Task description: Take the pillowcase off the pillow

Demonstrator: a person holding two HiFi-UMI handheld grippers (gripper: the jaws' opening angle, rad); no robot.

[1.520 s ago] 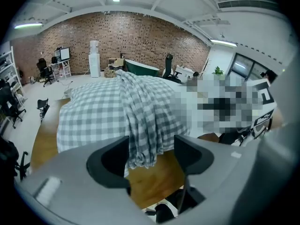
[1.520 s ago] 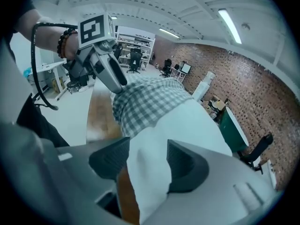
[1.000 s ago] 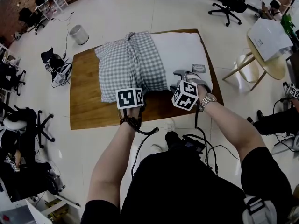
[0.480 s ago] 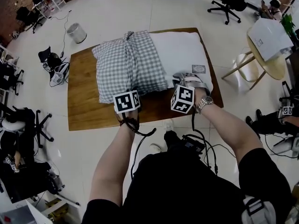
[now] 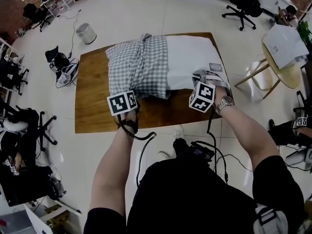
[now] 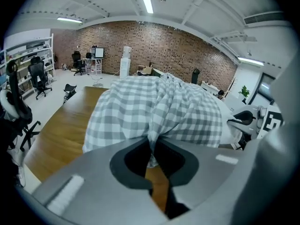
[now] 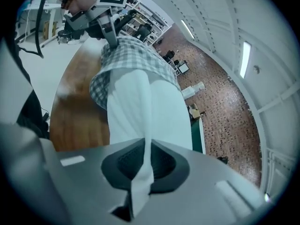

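The wooden tabletop (image 5: 92, 106) carries the pillow (image 5: 192, 62), which lies across its far half with the bare white end reaching toward the right edge. The checked pillowcase (image 5: 139, 65) is bunched over the pillow's left part, nearer the tabletop's middle and left side, so roughly half the pillow is already uncovered. What has just changed is the grip. A second ago both claws stood spread at the near side of the pillow, close together. Both have since been closing, and each now has cloth in it. The left claw (image 6: 151, 146) is pressed together on a fold of the pillowcase at its near edge, the checked cloth gathered into a pleat between the pads. The right claw (image 7: 142, 158) is pinching a ridge of the pillow's white fabric near the right end, close to the tabletop's near right corner. In the head view the two marker cubes also sit farther apart than they did a second ago, the left one shifted left and the right one shifted right. That suggests the pull has begun. For the task, this looks like the start of another stripping stroke. One claw anchors the pillow while the other draws the case off toward the left edge. Whether the case has slid any further yet is hard to judge.
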